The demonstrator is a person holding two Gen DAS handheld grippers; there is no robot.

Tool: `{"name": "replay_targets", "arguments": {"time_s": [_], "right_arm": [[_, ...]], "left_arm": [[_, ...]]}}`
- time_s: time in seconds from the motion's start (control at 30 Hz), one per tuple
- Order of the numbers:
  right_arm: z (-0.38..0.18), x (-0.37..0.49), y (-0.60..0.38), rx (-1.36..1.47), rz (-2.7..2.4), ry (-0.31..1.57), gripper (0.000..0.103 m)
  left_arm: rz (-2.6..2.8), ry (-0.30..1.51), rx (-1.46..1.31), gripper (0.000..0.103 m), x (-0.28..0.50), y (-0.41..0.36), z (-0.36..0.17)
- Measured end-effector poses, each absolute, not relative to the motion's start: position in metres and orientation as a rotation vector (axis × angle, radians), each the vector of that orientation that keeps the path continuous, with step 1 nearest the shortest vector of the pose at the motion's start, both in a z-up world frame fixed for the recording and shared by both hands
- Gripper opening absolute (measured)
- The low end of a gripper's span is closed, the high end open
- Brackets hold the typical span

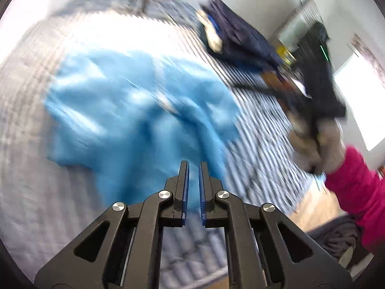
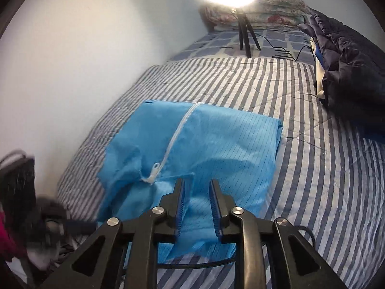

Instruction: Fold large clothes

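A light blue garment with a white zipper lies partly folded on the striped bed cover. Its near edge hangs over the bed's side. My right gripper hovers over the near part, jaws a little apart, and the pads do not press the cloth. The left wrist view is motion-blurred and shows the same blue garment spread below my left gripper. Its jaws are nearly together with only a thin slit and nothing between them. A hand in a pink sleeve holds the other gripper at the right.
A dark padded jacket is heaped on the bed's right side, also in the left wrist view. A ring light on a tripod stands at the bed's far end before floral pillows. A white wall runs along the left.
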State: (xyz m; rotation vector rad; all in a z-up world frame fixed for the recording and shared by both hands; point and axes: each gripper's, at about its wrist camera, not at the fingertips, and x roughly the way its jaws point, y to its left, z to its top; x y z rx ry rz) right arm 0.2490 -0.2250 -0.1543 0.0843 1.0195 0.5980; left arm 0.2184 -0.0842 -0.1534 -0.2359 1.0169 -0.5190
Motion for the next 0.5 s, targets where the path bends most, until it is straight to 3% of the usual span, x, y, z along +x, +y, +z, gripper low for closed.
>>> {"name": "replay_targets", "arguments": {"time_s": [0.2, 0.23, 0.27, 0.3, 0.4, 0.5], "right_arm": [[-0.175, 0.244, -0.248, 0.112, 0.439, 1.075, 0.039], [-0.181, 0.248, -0.254, 0.148, 0.417, 1.095, 0.042], [-0.184, 0.249, -0.260, 0.166, 0.402, 1.106, 0.044], [-0.189, 0.250, -0.265, 0.182, 0.386, 1.120, 0.046], [-0.200, 0.254, -0.273, 0.260, 0.405, 1.161, 0.053], [-0.211, 0.262, -0.278, 0.323, 0.411, 1.182, 0.046]], "left_arm": [[-0.268, 1.043, -0.305, 0.007, 0.278, -0.008, -0.156], [-0.250, 1.051, -0.324, 0.018, 0.285, 0.001, -0.158], [-0.205, 1.061, -0.358, 0.035, 0.293, 0.015, -0.162], [-0.177, 1.059, -0.413, 0.042, 0.299, 0.029, -0.166], [-0.166, 1.106, -0.517, 0.046, 0.316, 0.050, -0.184], [-0.206, 1.154, -0.585, 0.046, 0.330, 0.057, -0.205]]}}
